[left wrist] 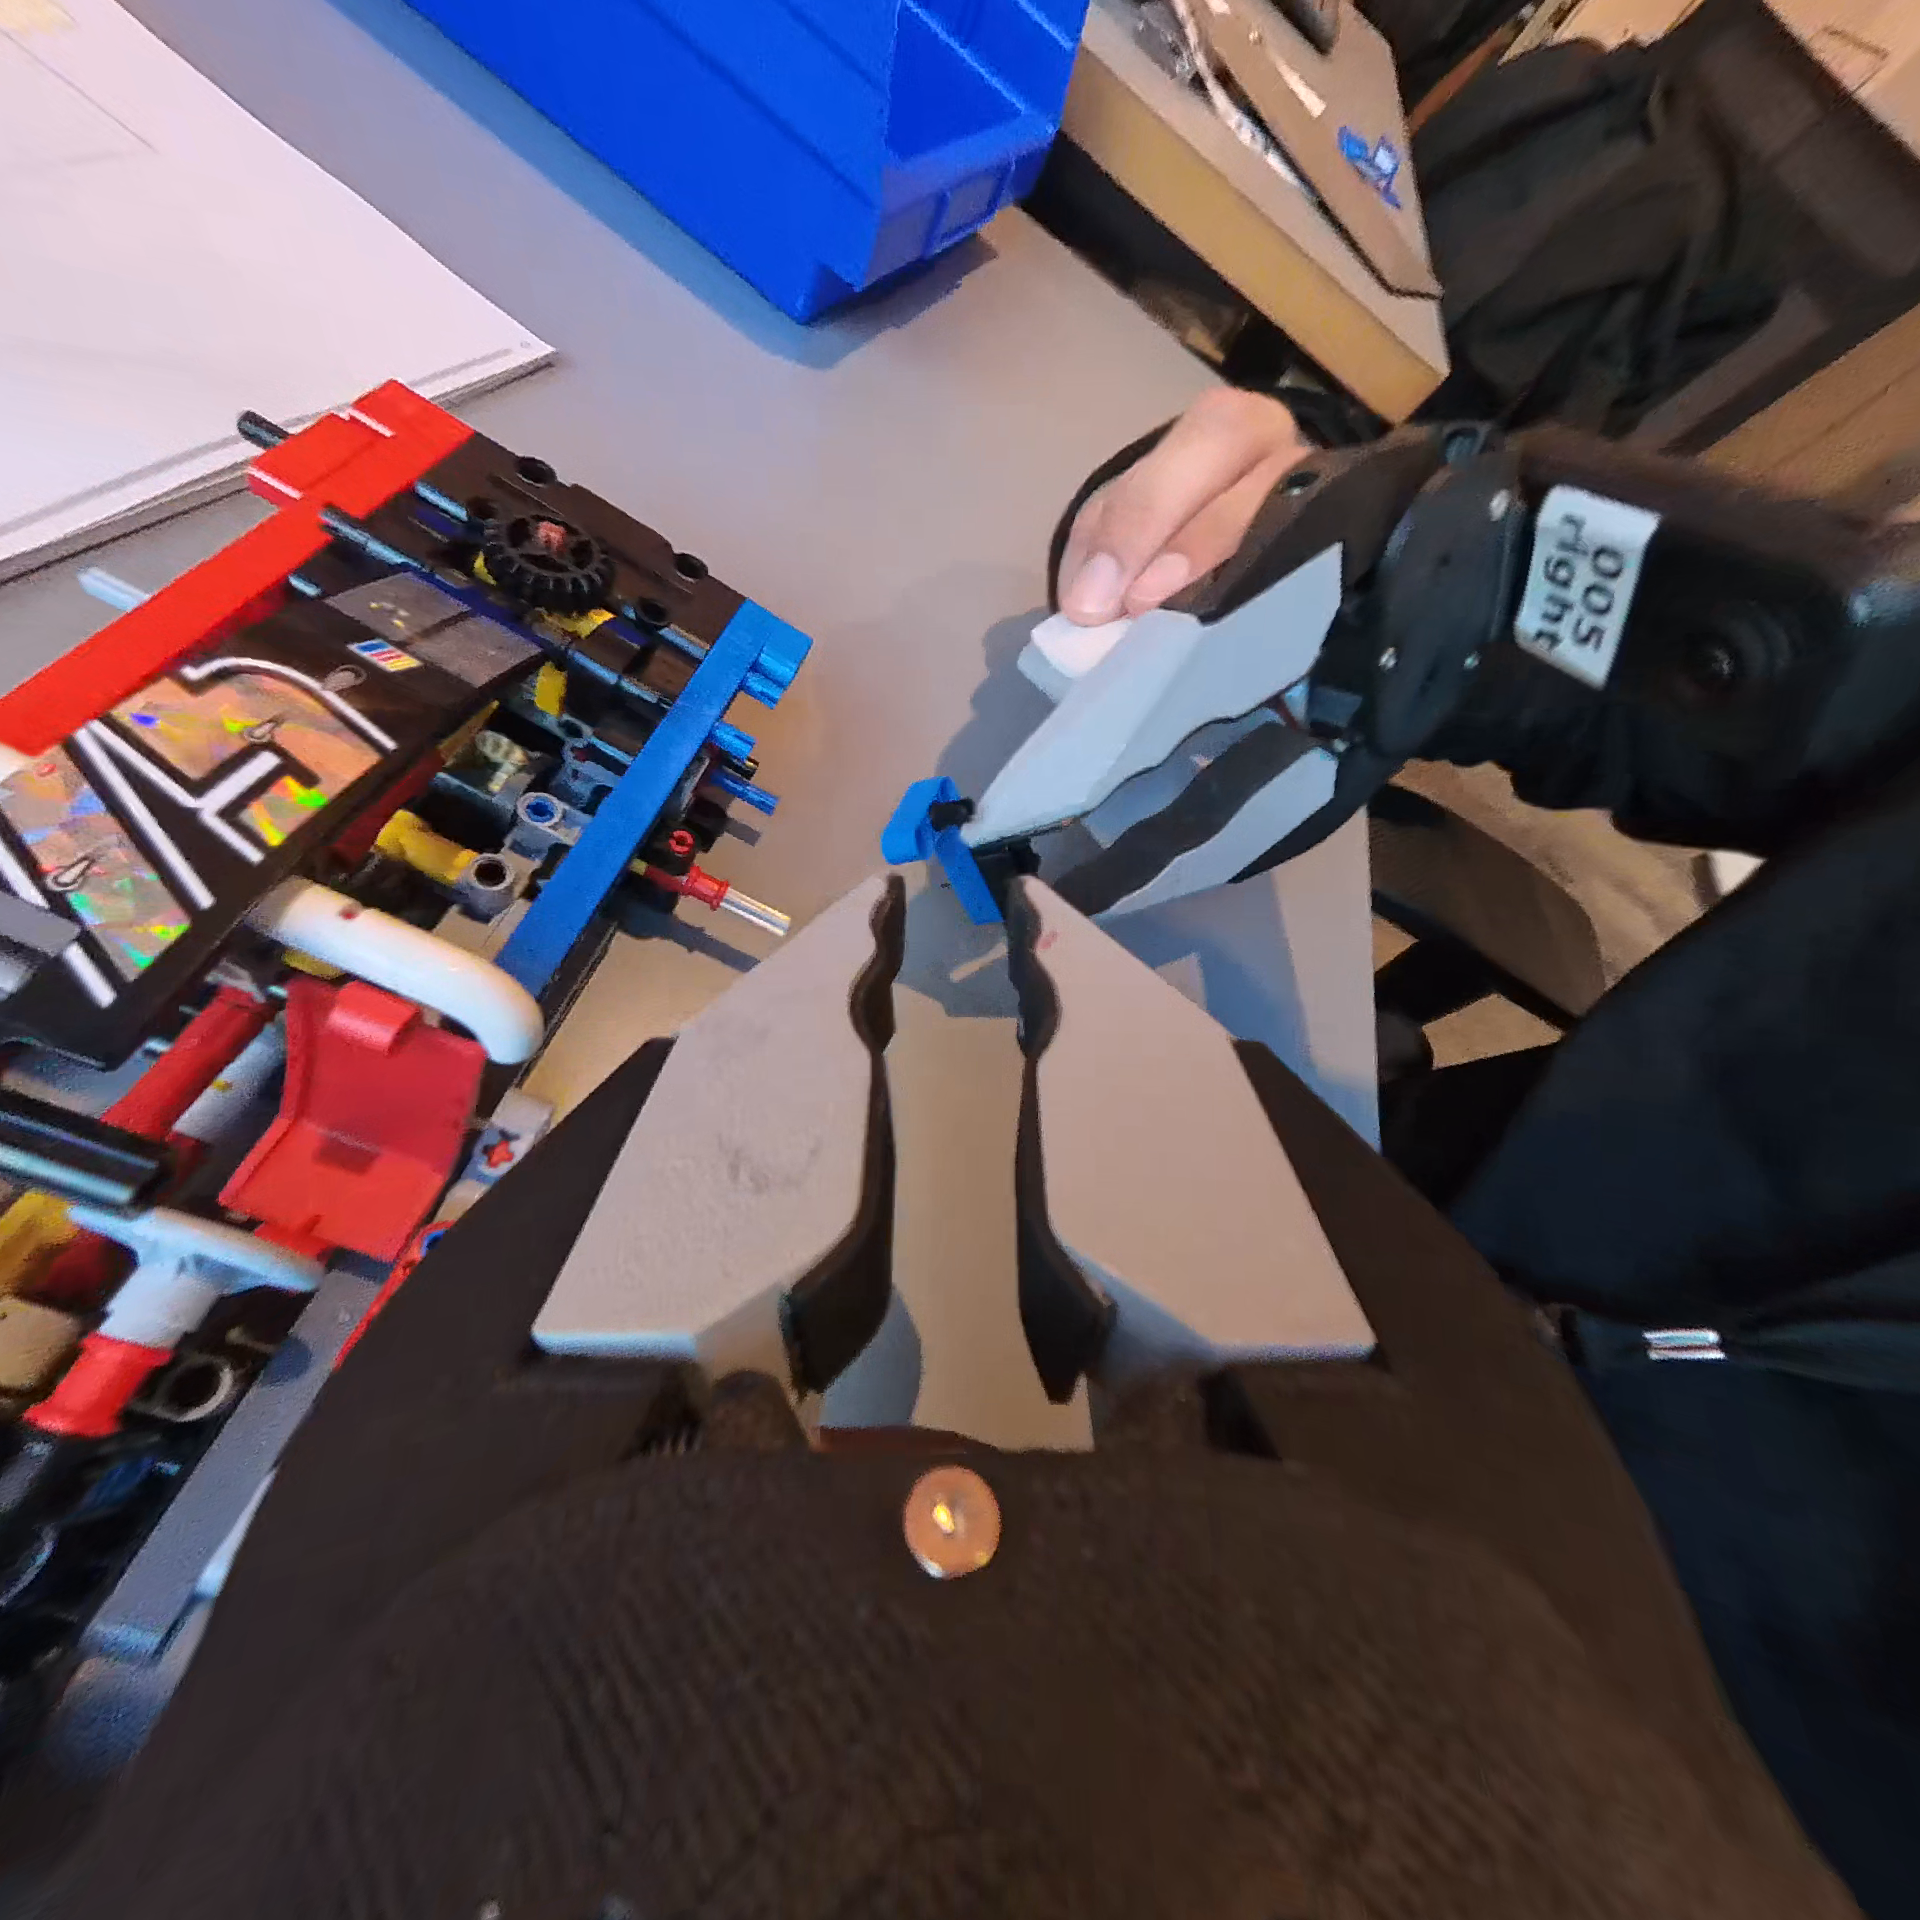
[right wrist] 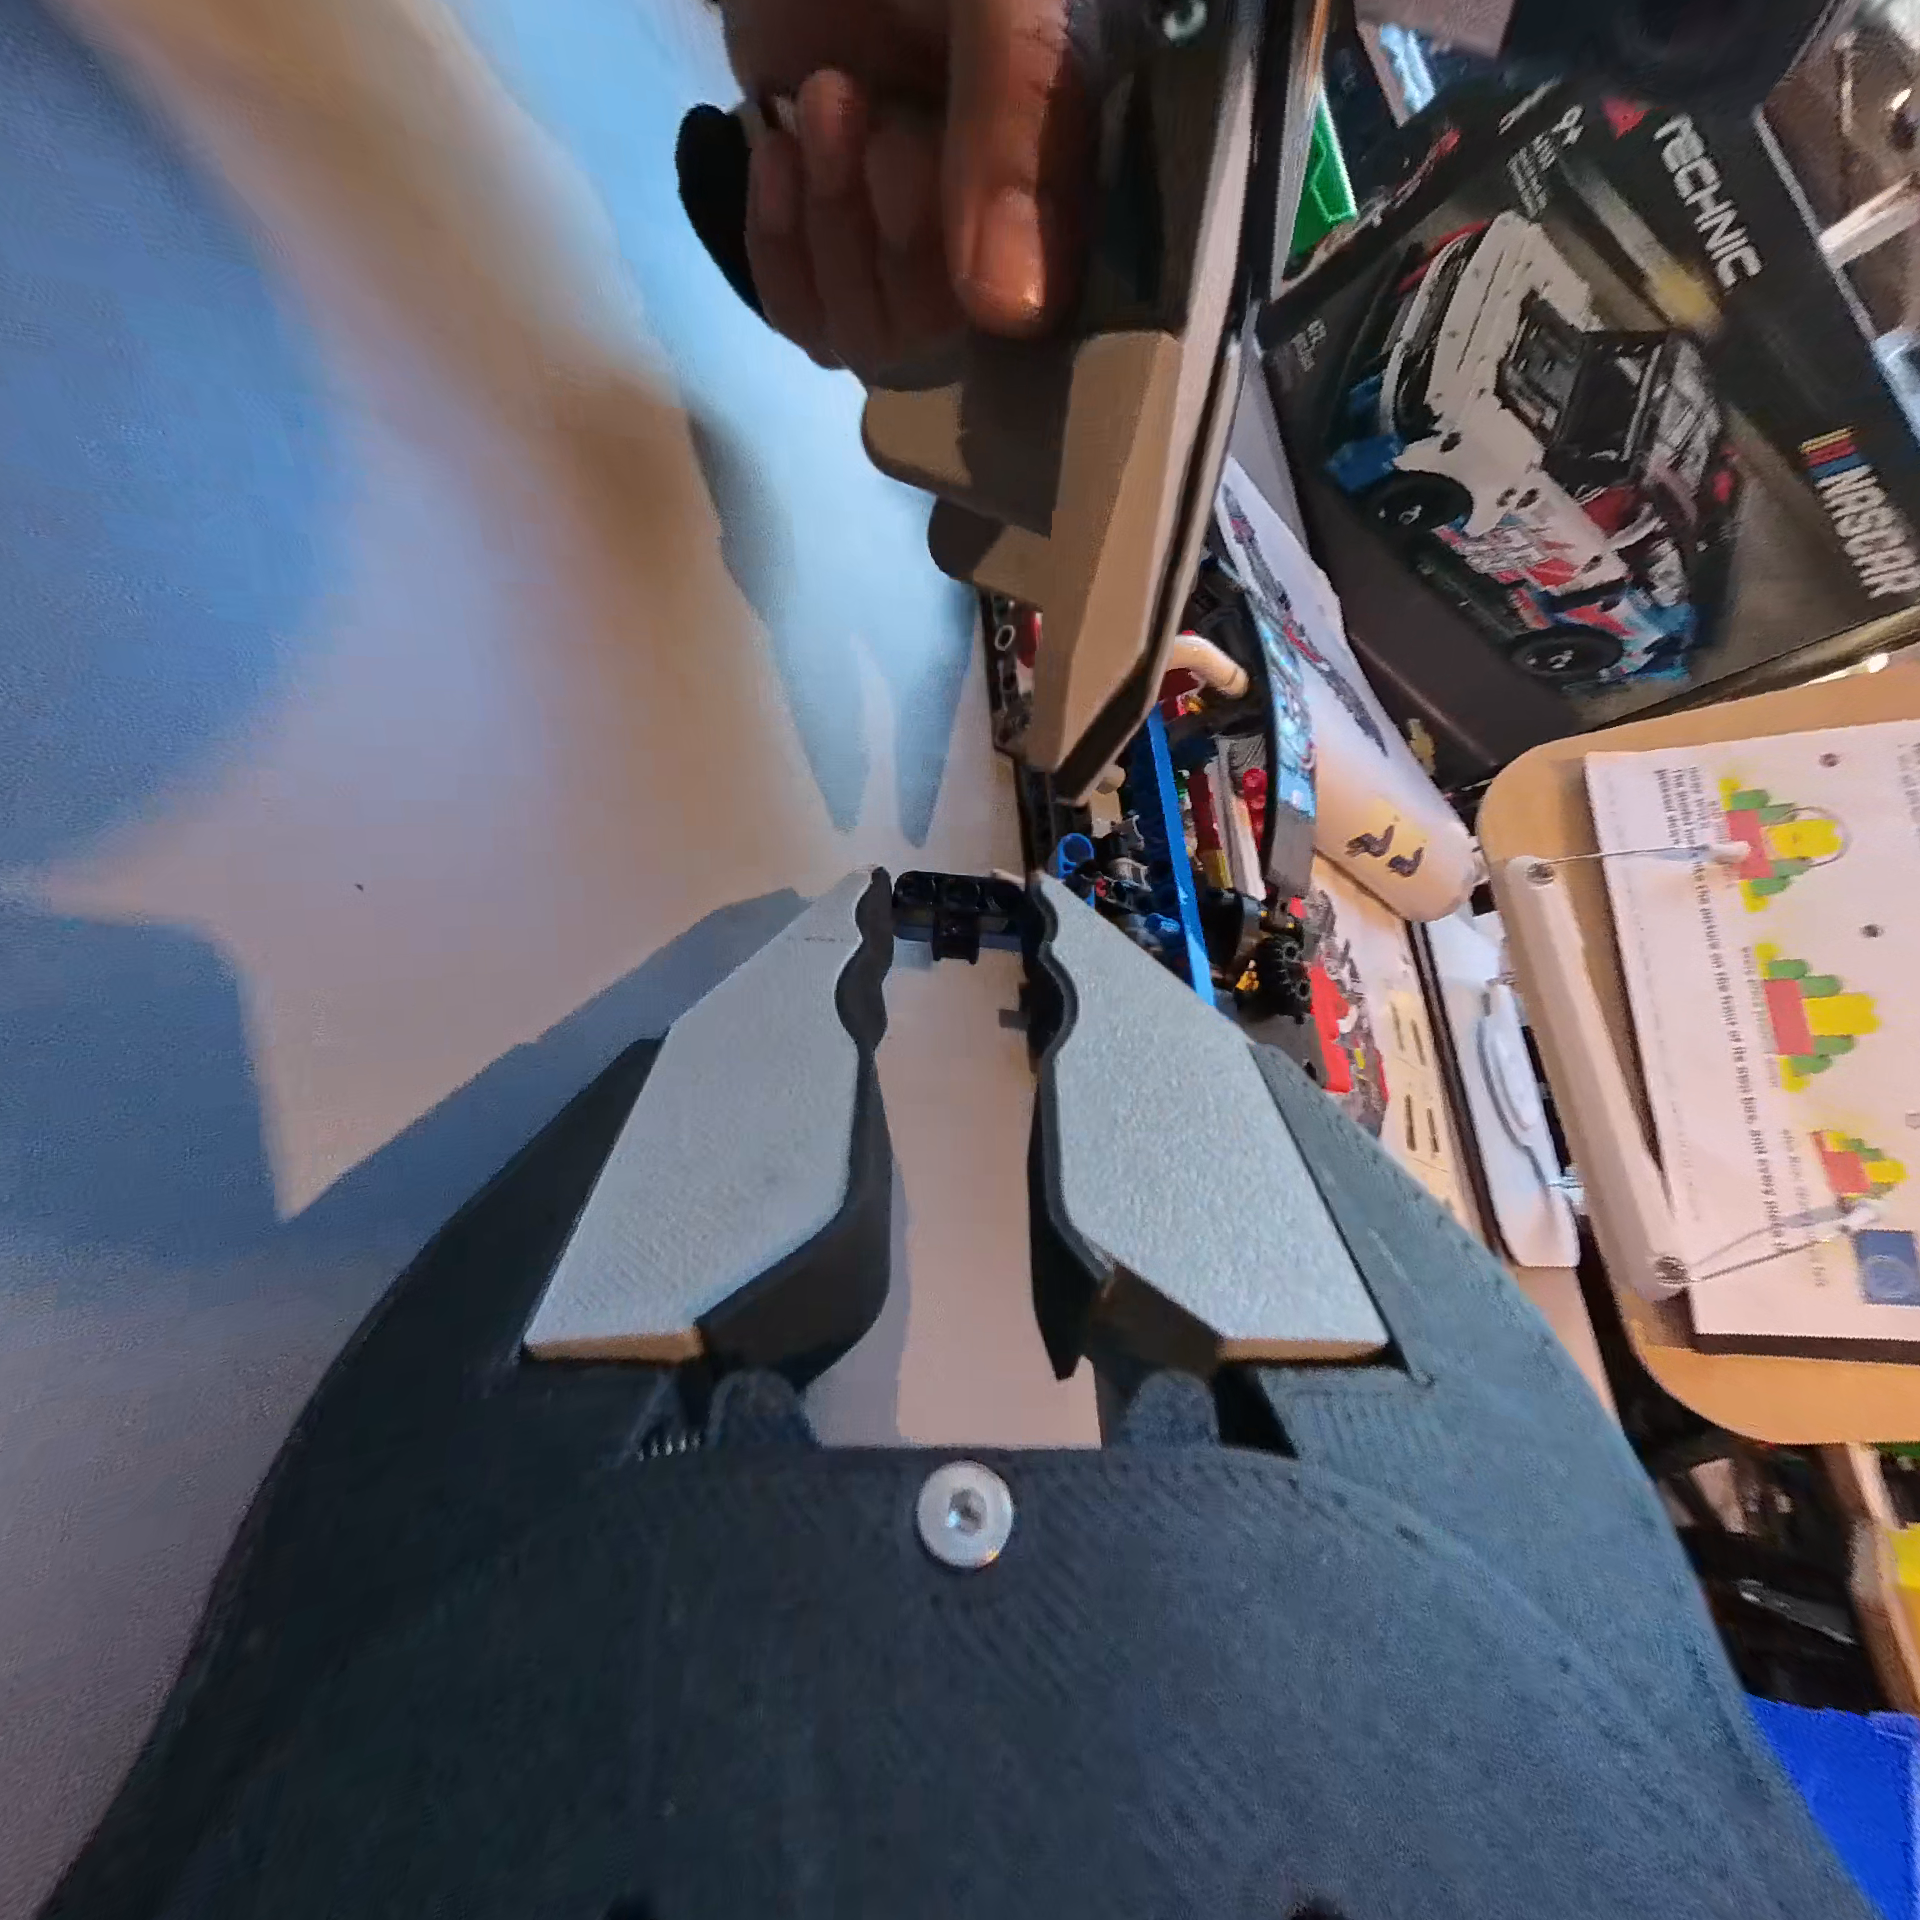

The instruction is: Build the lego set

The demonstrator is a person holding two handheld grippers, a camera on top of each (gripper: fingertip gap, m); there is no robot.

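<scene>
A half-built Lego car (left wrist: 416, 727) in black, red, white and blue, with a long blue beam (left wrist: 644, 800), lies on the grey table (left wrist: 831, 436) at the left. My right gripper (right wrist: 961, 894) is shut on a small blue piece with black pins (right wrist: 961, 914) and holds it just right of the car. In the left wrist view the right gripper (left wrist: 1003, 847) comes in from the right with the blue piece (left wrist: 940, 842). My left gripper (left wrist: 958, 888) is open, its tips on either side of the piece's lower end, not closed on it. It also shows in the right wrist view (right wrist: 1060, 758).
A blue storage bin (left wrist: 790, 135) stands at the back and a white instruction booklet (left wrist: 208, 260) lies at the back left. The set's box (right wrist: 1558, 416) and a wooden board with a printed sheet (right wrist: 1766, 1039) lie beyond the car. A person's hand (left wrist: 1164, 520) holds the right gripper.
</scene>
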